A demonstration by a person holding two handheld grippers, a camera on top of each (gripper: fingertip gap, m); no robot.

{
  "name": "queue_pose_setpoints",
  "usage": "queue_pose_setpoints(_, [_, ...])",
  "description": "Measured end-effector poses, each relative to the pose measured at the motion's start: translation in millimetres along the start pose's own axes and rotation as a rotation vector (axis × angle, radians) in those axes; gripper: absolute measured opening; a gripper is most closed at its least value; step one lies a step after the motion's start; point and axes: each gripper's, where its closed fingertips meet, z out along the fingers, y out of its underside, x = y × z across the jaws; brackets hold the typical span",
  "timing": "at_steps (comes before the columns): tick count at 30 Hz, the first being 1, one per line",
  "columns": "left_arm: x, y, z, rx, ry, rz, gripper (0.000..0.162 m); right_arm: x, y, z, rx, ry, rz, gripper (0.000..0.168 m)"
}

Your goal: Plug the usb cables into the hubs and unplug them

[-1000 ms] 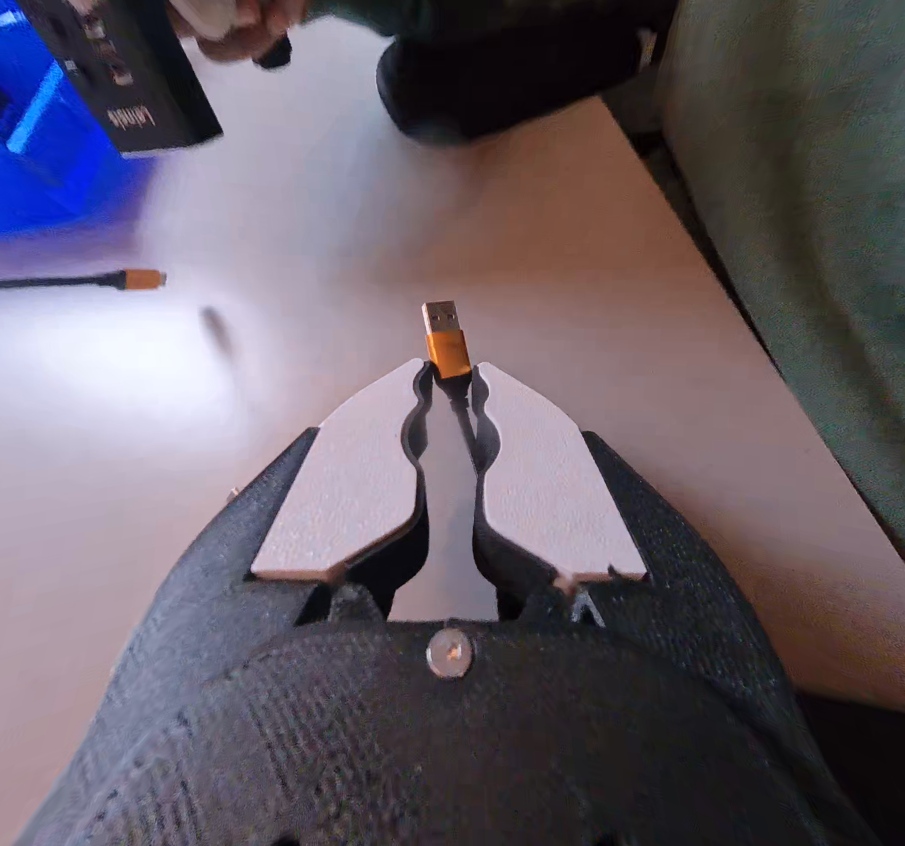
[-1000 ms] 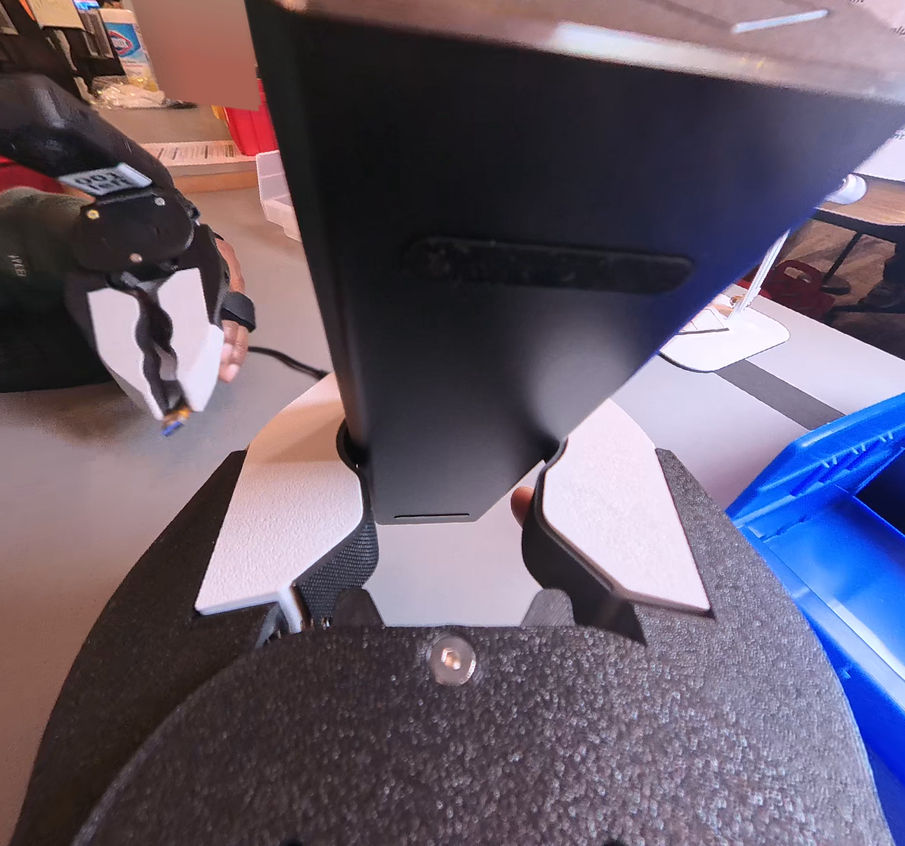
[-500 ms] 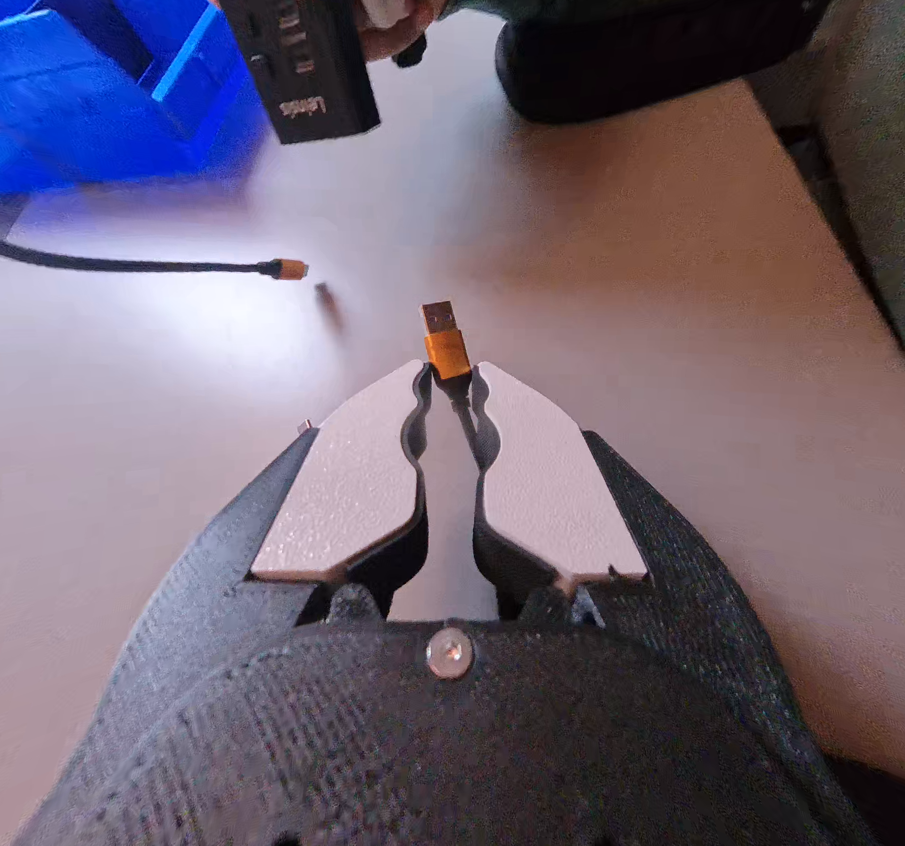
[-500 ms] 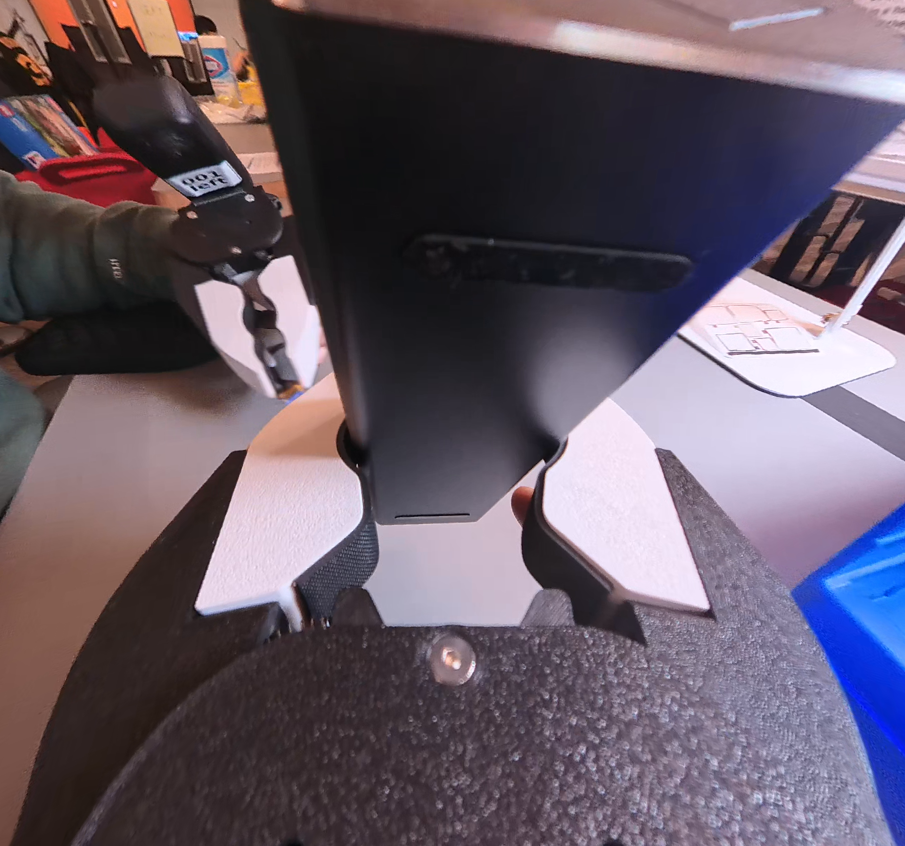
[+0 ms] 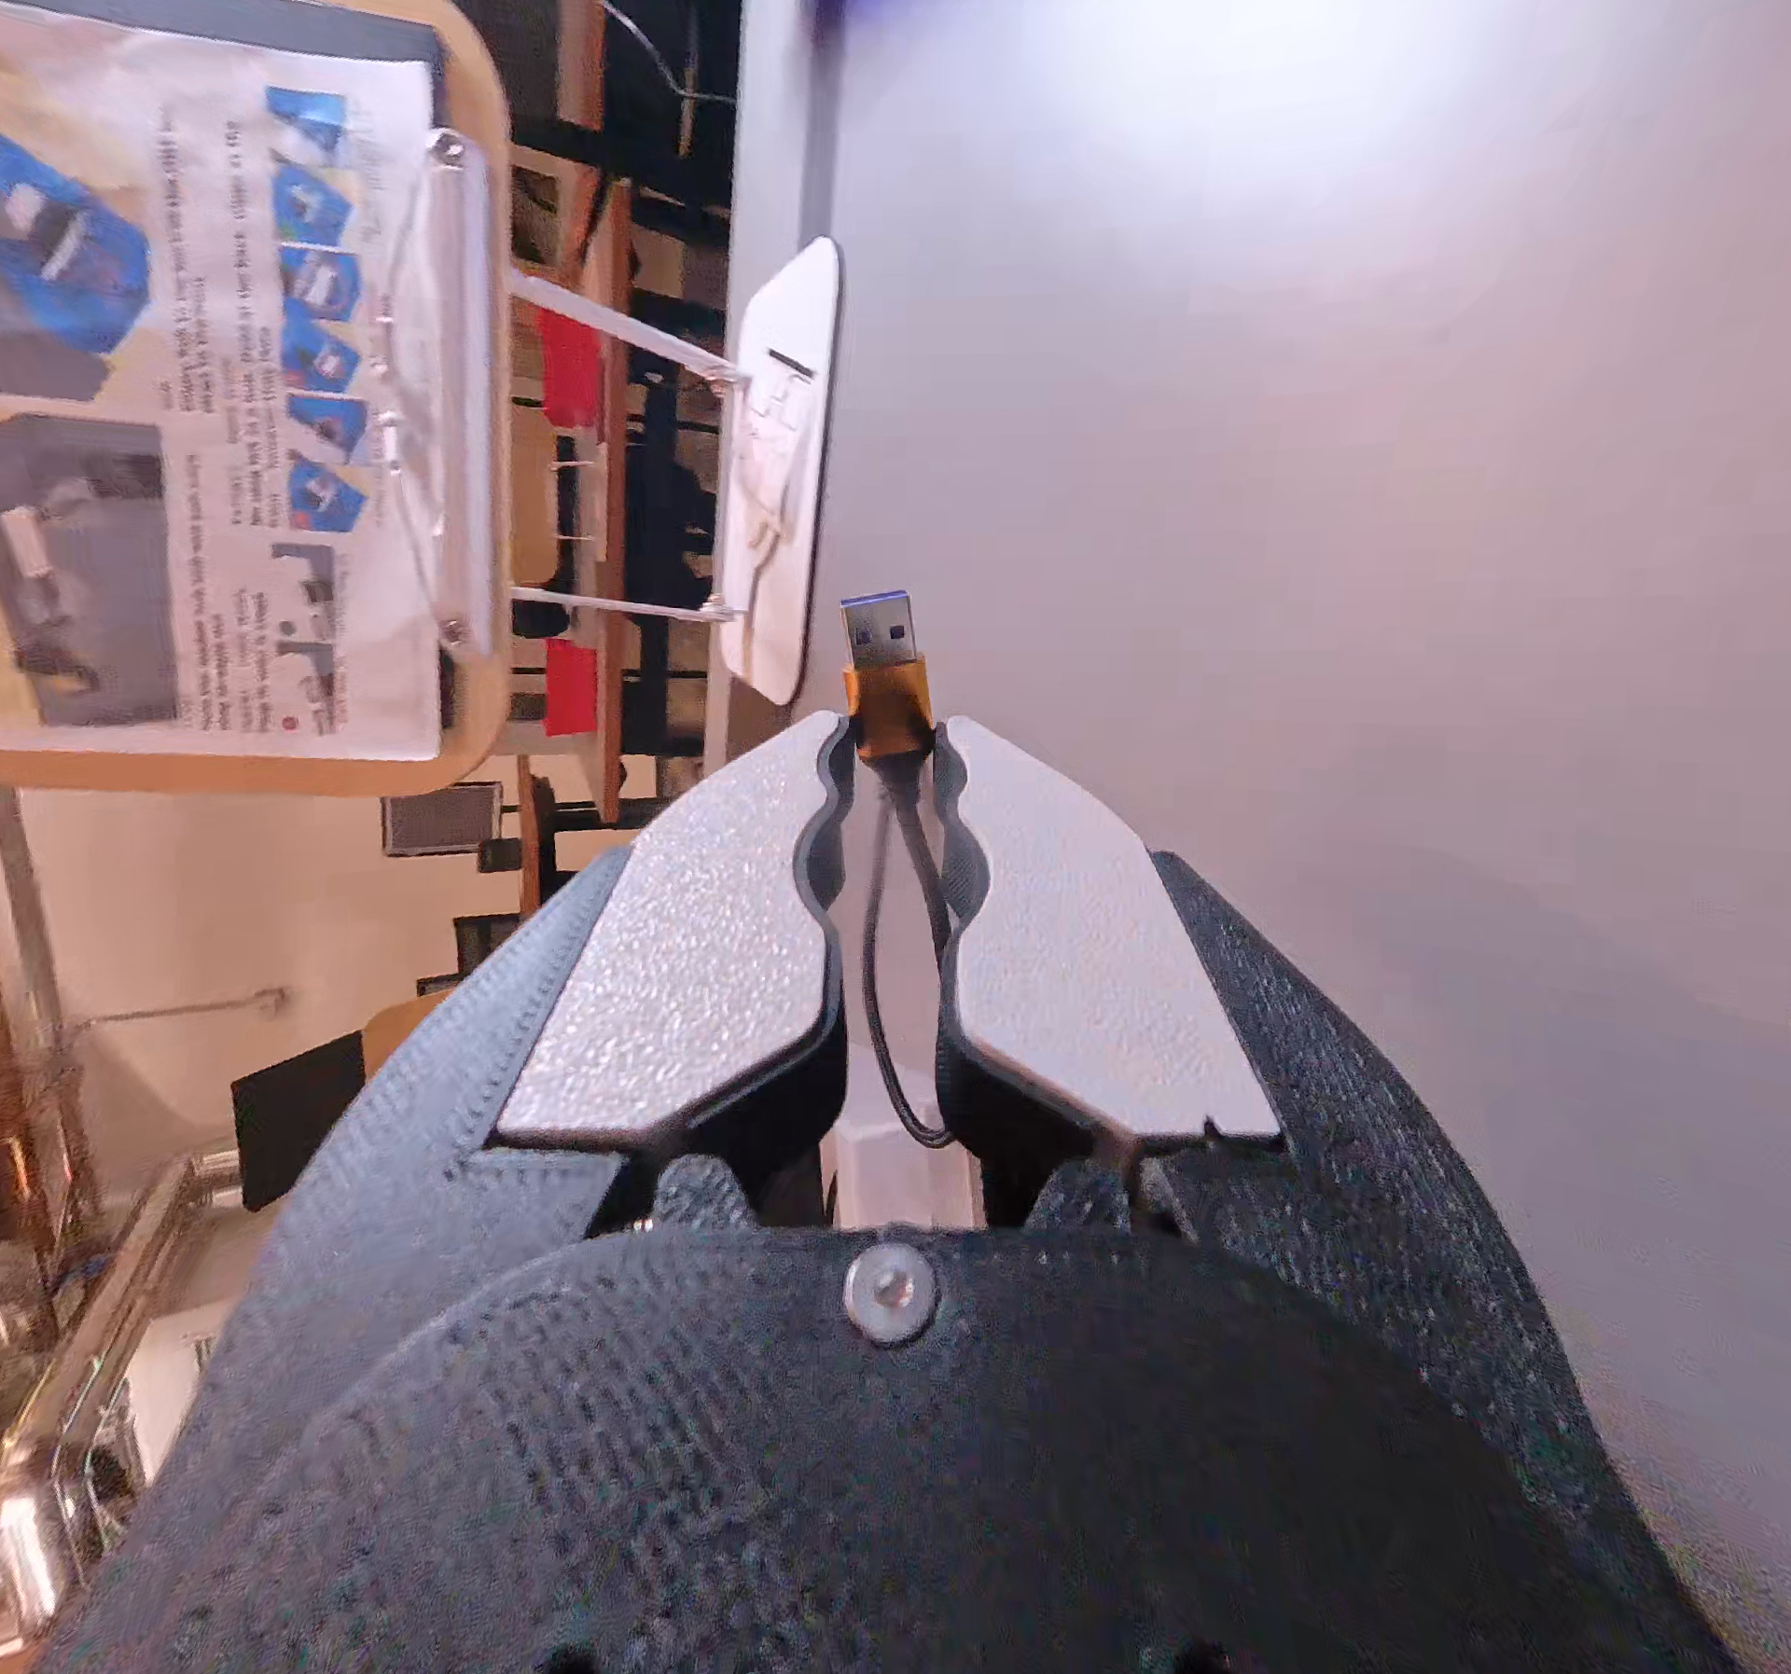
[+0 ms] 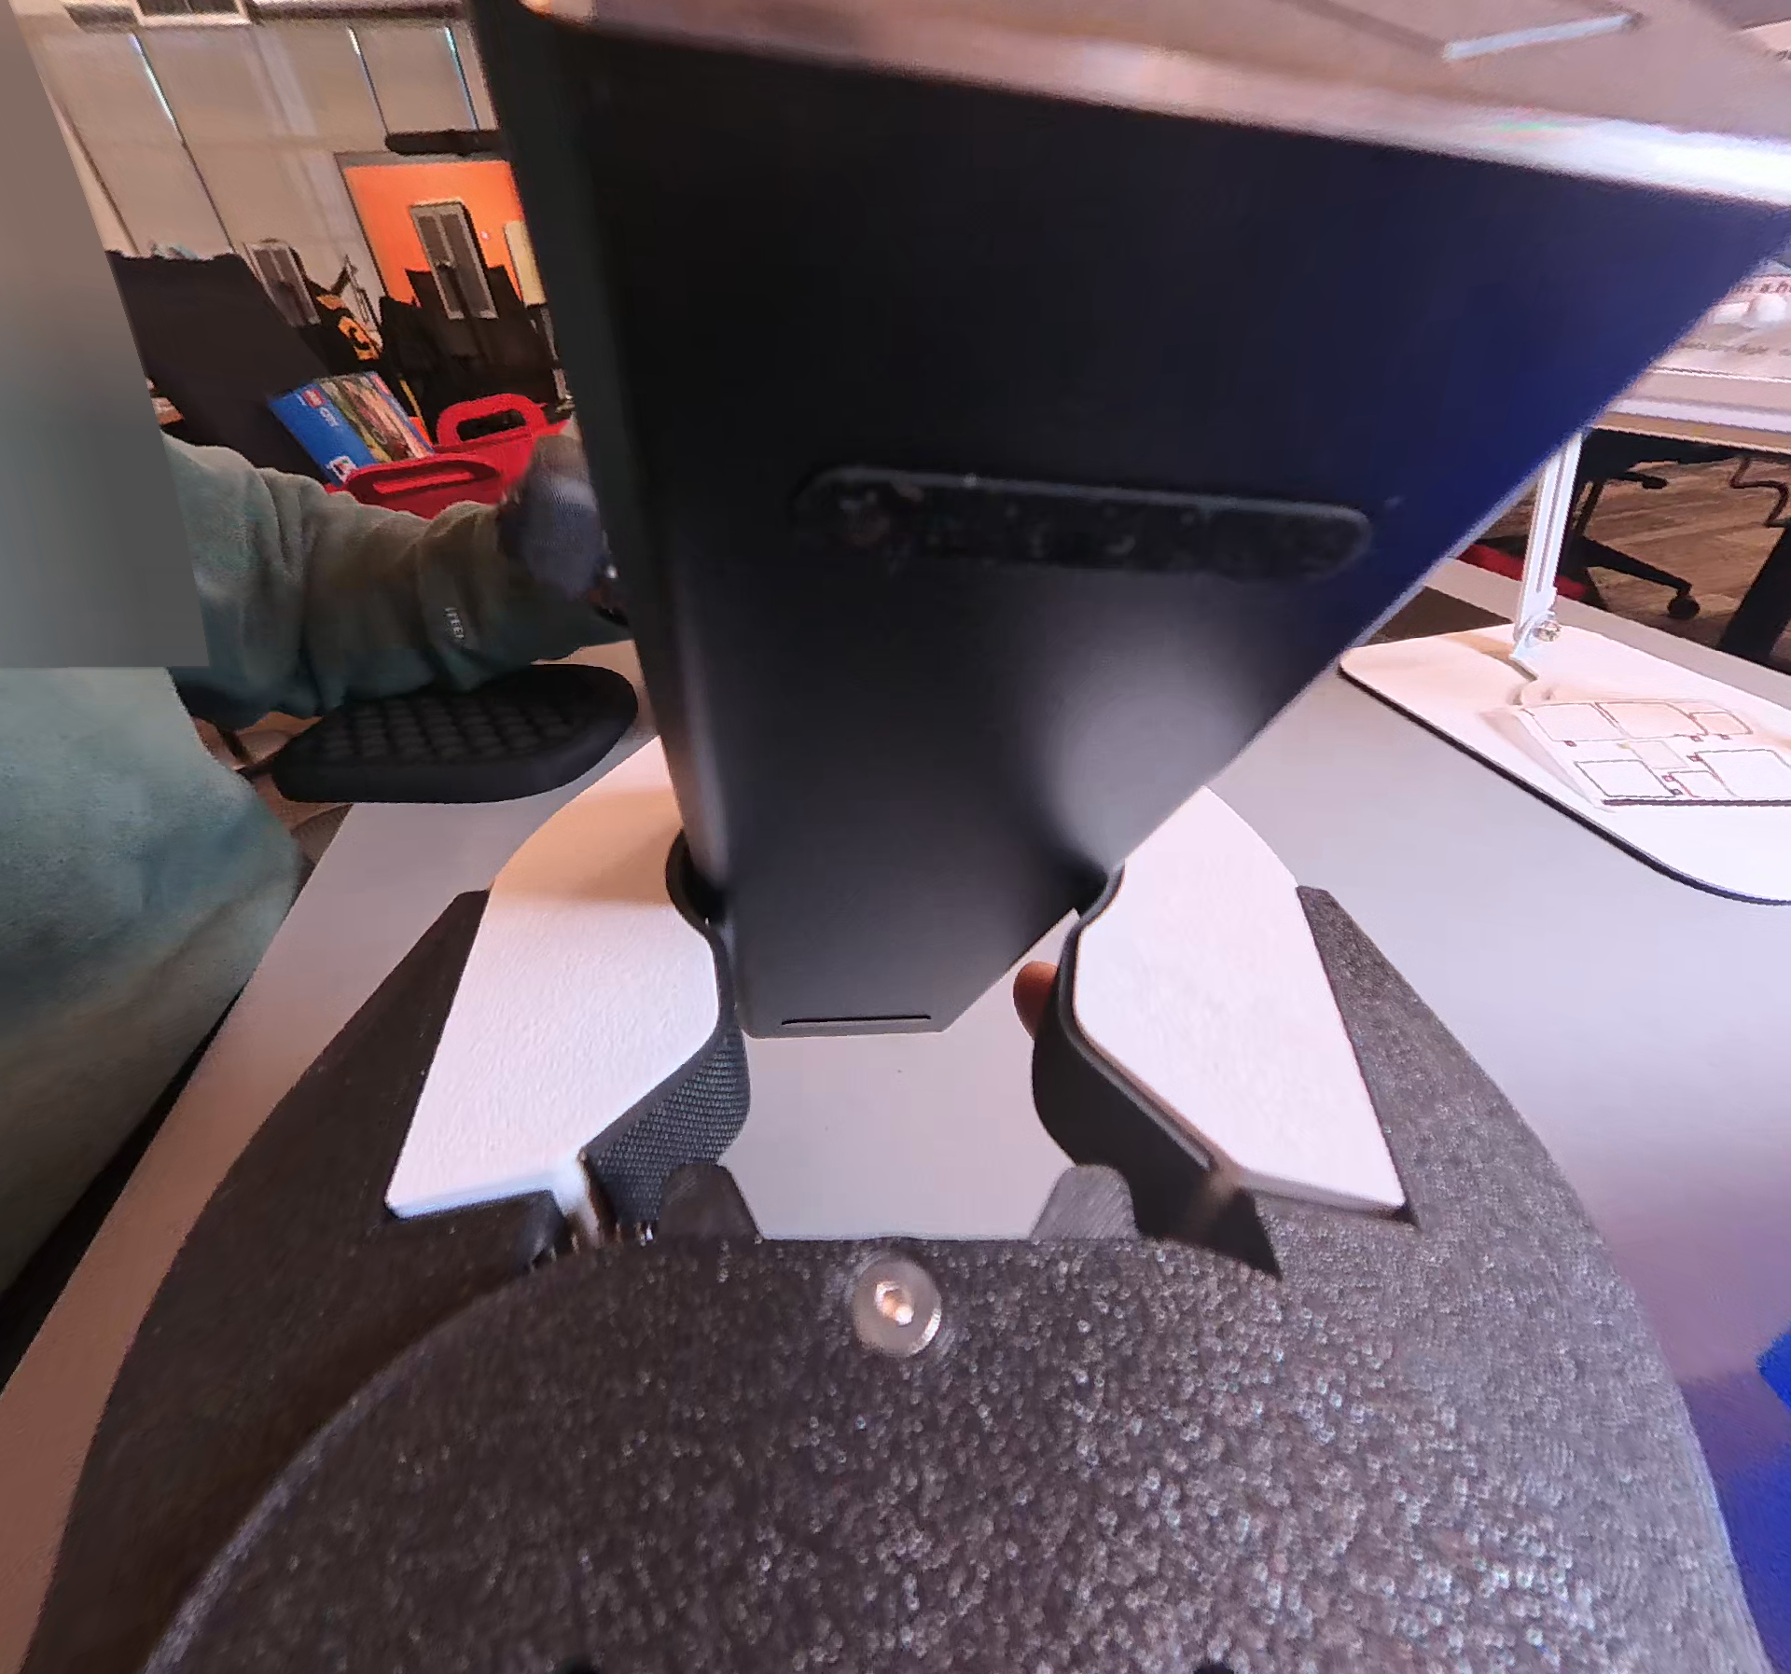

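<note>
The left gripper [image 5: 892,736] pinches the orange-collared USB-A plug [image 5: 884,670] at frame centre, the right gripper [image 6: 896,930] clamps the black hub [image 6: 969,465]; next, I judge, comes aligning plug with port.

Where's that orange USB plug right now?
In the left wrist view the orange USB plug sits at centre, pinched at the tips of the left claw, its metal end pointing forward, with a white stand base just beyond it to the left.
</note>
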Motion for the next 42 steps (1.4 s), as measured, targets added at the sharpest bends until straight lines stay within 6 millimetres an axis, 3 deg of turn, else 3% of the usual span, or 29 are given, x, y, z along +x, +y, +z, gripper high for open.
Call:
queue_pose_setpoints(4, [49.3, -9.8, 3.8, 0.022, 0.237, -0.043, 0.015, -0.9, 1.8, -0.1, -0.01, -0.007, 0.002, 0.073])
queue_pose_setpoints(6, [61.3, -21.8, -4.6, 0.09, 0.371, -0.158, 0.016, -0.5, 2.4, -0.1, -0.014, -0.005, 0.002, 0.073])
queue_pose_setpoints(8, [65.3, -34.5, -17.3, 0.164, 0.541, -0.362, 0.032, 0.4, 2.8, -0.2, -0.015, -0.005, 0.007, 0.073])
queue_pose_setpoints(11, [44.0, -45.3, -32.8, 0.294, 0.71, -0.671, 0.043, 1.8, 3.4, -0.7, -0.017, -0.002, 0.011, 0.073])
queue_pose_setpoints(14, [15.6, -15.8, -9.7, 0.228, 0.628, -0.783, 0.036, 2.1, 2.8, -0.9, -0.015, -0.003, 0.015, 0.073])
queue_pose_setpoints(18, [23.9, 24.6, 33.8, -0.031, 0.602, -0.708, 0.037, 2.3, 2.1, -1.2, -0.016, 0.005, 0.01, 0.073])
queue_pose_setpoints(21, [39.5, 40.2, 53.5, -0.184, 0.66, -0.657, 0.036, 3.7, 0.6, -2.9, -0.012, 0.016, 0.009, 0.073])
queue_pose_setpoints(25, [41.6, 40.2, 60.9, -0.213, 0.741, -0.669, 0.004, 5.9, -0.9, -5.3, -0.006, 0.024, 0.012, 0.073])
queue_pose_setpoints(27, [33.8, 45.5, 67.7, -0.21, 0.674, -0.592, 0.004, 6.6, -1.4, -6.0, -0.004, 0.025, 0.013, 0.073])
queue_pose_setpoints(29, [10.6, 43.7, 69.9, -0.154, 0.55, -0.558, 0.004, 7.5, -2.3, -7.2, -0.001, 0.028, 0.011, 0.073])
queue_pose_setpoints(33, [-62.8, 22.9, 43.9, 0.047, 0.253, -0.636, 0.004, 8.7, -5.2, -9.1, 0.012, 0.031, 0.013, 0.073])
queue_pose_setpoints(35, [-83.9, 12.4, 18.3, 0.122, 0.135, -0.624, 0.004, 8.9, -5.6, -9.6, 0.012, 0.034, 0.013, 0.073])
queue_pose_setpoints(36, [-83.7, 6.7, 5.1, 0.155, 0.115, -0.611, 0.004, 8.8, -5.9, -9.8, 0.011, 0.036, 0.01, 0.073])
queue_pose_setpoints(38, [-58.7, -8.3, -20.6, 0.232, 0.181, -0.554, 0.006, 7.9, -7.3, -10.0, 0.014, 0.037, 0.005, 0.073])
queue_pose_setpoints(42, [16.3, -28.8, -76.7, 0.37, 0.488, -0.488, 0.028, 7.4, -8.3, -9.5, 0.021, 0.033, 0.009, 0.073])
